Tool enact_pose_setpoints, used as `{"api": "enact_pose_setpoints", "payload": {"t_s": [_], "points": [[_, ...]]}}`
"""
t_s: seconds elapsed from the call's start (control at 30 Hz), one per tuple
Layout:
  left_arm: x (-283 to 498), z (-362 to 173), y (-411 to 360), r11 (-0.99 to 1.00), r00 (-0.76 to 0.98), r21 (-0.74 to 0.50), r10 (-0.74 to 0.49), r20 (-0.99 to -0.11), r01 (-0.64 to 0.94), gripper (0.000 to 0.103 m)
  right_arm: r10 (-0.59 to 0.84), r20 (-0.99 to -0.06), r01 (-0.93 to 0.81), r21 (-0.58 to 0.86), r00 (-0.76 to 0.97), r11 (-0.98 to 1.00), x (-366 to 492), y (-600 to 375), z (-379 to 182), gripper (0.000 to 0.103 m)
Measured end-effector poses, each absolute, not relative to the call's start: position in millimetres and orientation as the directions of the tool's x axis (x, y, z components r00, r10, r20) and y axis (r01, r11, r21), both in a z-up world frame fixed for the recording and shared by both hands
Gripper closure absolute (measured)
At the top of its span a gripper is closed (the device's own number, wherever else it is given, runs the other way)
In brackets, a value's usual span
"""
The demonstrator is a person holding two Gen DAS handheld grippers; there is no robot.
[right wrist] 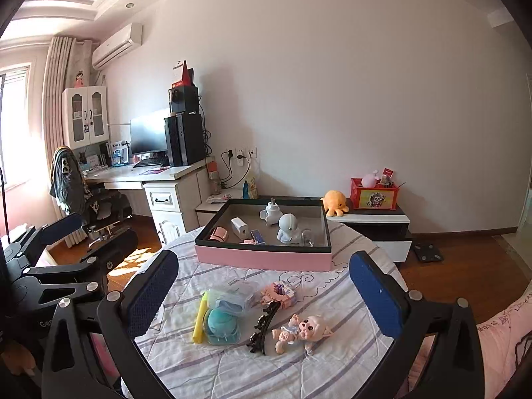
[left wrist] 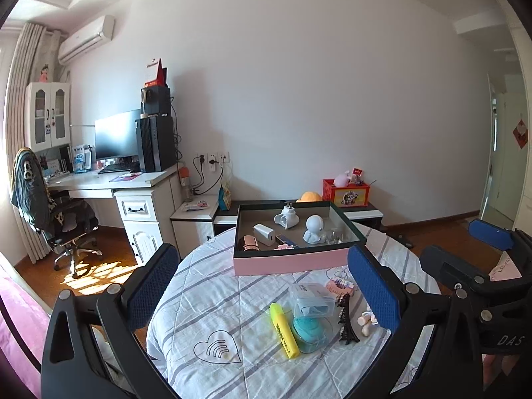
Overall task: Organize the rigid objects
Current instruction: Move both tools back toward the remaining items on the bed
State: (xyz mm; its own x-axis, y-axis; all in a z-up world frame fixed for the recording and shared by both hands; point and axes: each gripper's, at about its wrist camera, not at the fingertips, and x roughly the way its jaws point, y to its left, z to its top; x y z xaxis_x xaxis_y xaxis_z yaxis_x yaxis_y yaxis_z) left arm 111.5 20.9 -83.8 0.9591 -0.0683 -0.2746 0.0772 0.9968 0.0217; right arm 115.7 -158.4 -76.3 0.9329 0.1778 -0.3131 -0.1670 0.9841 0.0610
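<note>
Pink rectangular box on quilted striped cloth.

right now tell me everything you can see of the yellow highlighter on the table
The yellow highlighter is a chunky, plastic-looking marker with dark print along its barrel and its cap on. It lies flat on the striped cloth, outside the pink tray. One long side rests against the round teal case, and its far end lies by the clear plastic box. Nothing grips it.
</note>
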Motion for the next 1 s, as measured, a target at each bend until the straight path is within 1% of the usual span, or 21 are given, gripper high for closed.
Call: {"api": "enact_pose_setpoints", "payload": {"t_s": [0.23, 0.57, 0.8, 1.0], "points": [[69, -67, 20, 0.998, 0.978, 0.039, -0.045, -0.201, 0.054, 0.000, 0.154, -0.249, -0.147, 0.046, 0.956, 0.988, 68, -157, -59, 0.000], [37, -55, 23, 0.999, 0.991, 0.047, 0.001, -0.133, 0.005, 0.000, 0.153, -0.198, -0.152, 0.023, 0.968, 0.988, 41, -148, -45, 0.000], [34, -55, 27, 0.999, 0.992, 0.045, 0.011, -0.129, -0.005, 0.000, 0.161, -0.196, -0.160, 0.020, 0.967, 0.987, 39, -145, -45, 0.000], [39, -57, 27, 0.999, 0.990, 0.047, 0.012, -0.143, -0.006, 0.000, 0.159, -0.212, -0.158, 0.020, 0.964, 0.987, 46, -146, -48, 0.000]]}}
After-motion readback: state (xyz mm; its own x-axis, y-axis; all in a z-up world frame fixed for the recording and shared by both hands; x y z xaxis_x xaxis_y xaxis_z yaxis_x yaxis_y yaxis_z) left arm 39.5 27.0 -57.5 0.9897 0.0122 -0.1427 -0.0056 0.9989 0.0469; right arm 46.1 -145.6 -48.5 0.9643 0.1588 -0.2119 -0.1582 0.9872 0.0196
